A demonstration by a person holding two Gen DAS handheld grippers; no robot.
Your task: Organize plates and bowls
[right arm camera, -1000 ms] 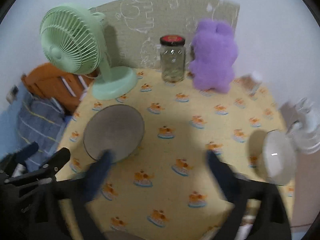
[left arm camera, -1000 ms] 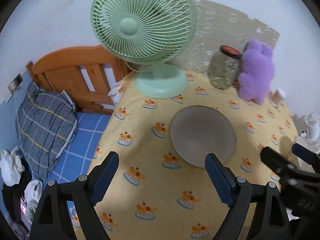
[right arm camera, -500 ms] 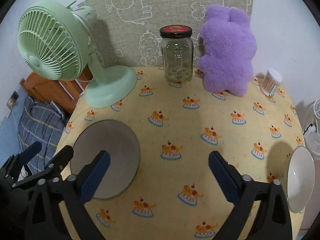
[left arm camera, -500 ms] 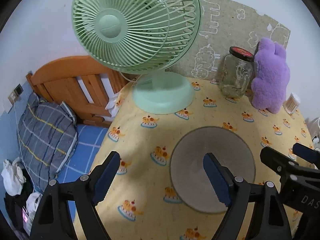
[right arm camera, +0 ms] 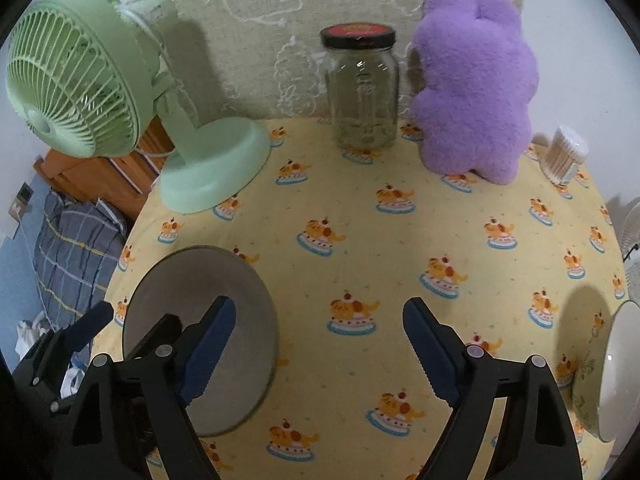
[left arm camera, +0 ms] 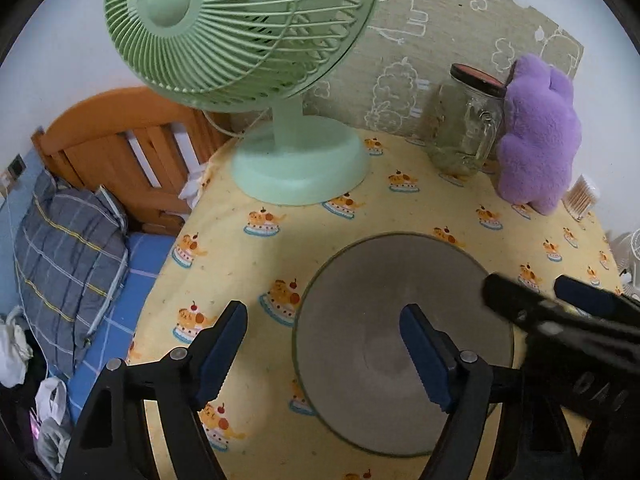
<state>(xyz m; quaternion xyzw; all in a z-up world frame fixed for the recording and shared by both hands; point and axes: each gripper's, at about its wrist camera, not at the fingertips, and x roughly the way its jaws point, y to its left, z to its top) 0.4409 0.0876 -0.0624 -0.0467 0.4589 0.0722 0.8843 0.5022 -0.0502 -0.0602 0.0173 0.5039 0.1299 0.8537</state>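
Round grey plate (left arm camera: 404, 344): matt, smooth. White bowl (right arm camera: 620, 372), right edge: glossy glaze. Yellow cake-print tablecloth (right arm camera: 400, 240): soft woven cloth. Mint-green desk fan (left arm camera: 256, 40): smooth plastic. Clear lidded jar (right arm camera: 362, 92): shiny glass. Purple toy (right arm camera: 472, 92): fuzzy plush.

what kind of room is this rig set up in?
Most likely a bedroom at home: a wooden bed frame with a plaid pillow sits right beside the cloth-covered table, which also holds a green desk fan and a purple plush toy.

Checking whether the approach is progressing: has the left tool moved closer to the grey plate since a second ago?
Yes. The left tool has come forward and down: the grey plate now sits between its fingers, and the fixed green fan looms larger.
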